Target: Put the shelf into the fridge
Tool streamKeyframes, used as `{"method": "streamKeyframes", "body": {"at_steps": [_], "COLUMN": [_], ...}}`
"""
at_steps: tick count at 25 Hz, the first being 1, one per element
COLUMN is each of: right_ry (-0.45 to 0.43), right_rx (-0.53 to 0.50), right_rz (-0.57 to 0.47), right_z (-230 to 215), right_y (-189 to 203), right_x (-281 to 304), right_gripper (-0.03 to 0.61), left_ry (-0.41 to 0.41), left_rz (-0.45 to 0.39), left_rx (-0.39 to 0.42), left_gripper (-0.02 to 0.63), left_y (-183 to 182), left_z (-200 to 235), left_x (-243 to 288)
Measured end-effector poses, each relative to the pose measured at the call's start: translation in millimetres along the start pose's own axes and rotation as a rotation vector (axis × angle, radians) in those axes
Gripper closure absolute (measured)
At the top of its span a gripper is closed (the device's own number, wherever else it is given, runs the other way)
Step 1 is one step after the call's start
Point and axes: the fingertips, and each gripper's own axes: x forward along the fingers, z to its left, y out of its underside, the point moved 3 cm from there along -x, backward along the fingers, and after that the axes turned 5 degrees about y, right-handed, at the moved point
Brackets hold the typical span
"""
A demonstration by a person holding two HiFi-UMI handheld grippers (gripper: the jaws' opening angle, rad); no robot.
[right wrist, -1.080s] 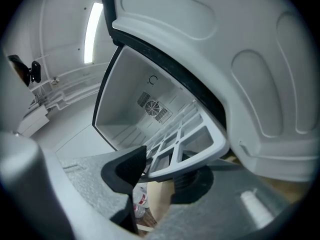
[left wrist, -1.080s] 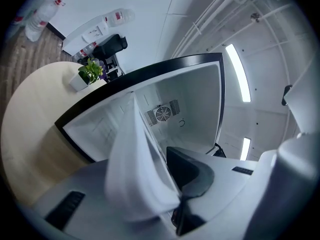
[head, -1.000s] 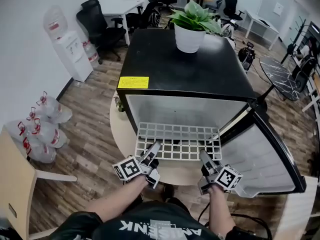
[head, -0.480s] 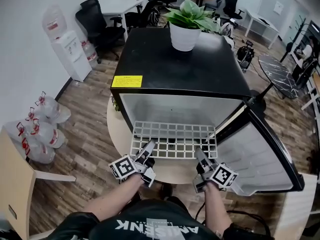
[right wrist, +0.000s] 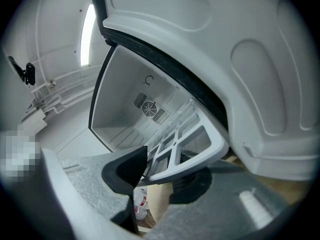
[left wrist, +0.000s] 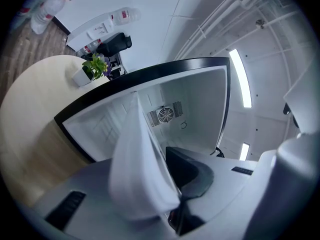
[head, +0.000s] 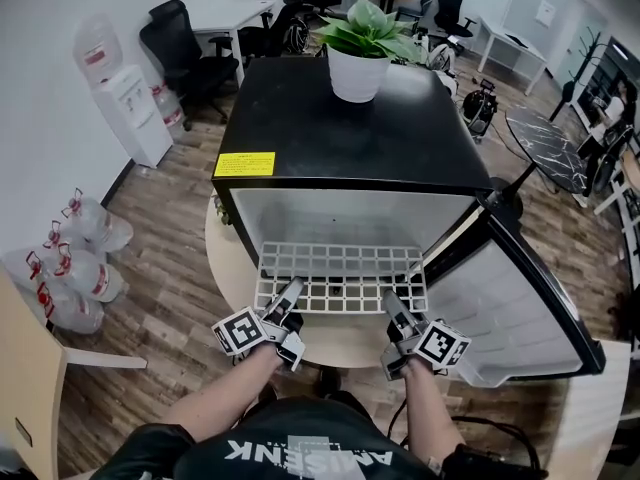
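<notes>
The white grid shelf lies level, half inside the open black fridge, front edge sticking out.

shelf: blurred up close, we cannot make out its grid | yellow label: print too small for us to read

I counted one fridge with one door standing open, and one white grid shelf at its mouth. On top of the fridge stood one potted plant, and one yellow label sat at its front edge. Under the fridge was one round table, with one smaller plant beside the fridge. Left of the fridge stood one water dispenser. Beyond the fridge I made out three black office chairs. The heap of water bottles left of the fridge I could not count.
</notes>
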Motion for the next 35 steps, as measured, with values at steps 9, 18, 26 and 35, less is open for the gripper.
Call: {"method": "streamKeyframes", "body": {"at_steps": [9,18,26,35], "right_ry": [-0.051,0.000,0.068,-0.016], "right_rx": [0.049,0.022,-0.034,-0.010], "right_rz": [-0.016,-0.014,-0.018,-0.017], "right_z": [1.6,-7.2,-12.5,-1.9], "right_y": [-10.3,-19.9,-21.4,-6.3], "right_x": [21.0,26.5,26.1,20.1], "right_gripper": [0.449,0.449,0.453,0.430], "left_ry": [-0.033,0.029,-0.022,-0.022], "left_rz": [0.002,0.094,0.137,0.143], "left_rx": [0.087,0.275,0.362,0.361], "left_gripper": [0.540,0.487,0.508,0.508], "left_y": [-7.2,16.0,13.7,7.0], "left_z": [10.9,-6.8,-2.2,-0.5], "left_x": [8.6,-8.7,-14.0,-5.2]}}
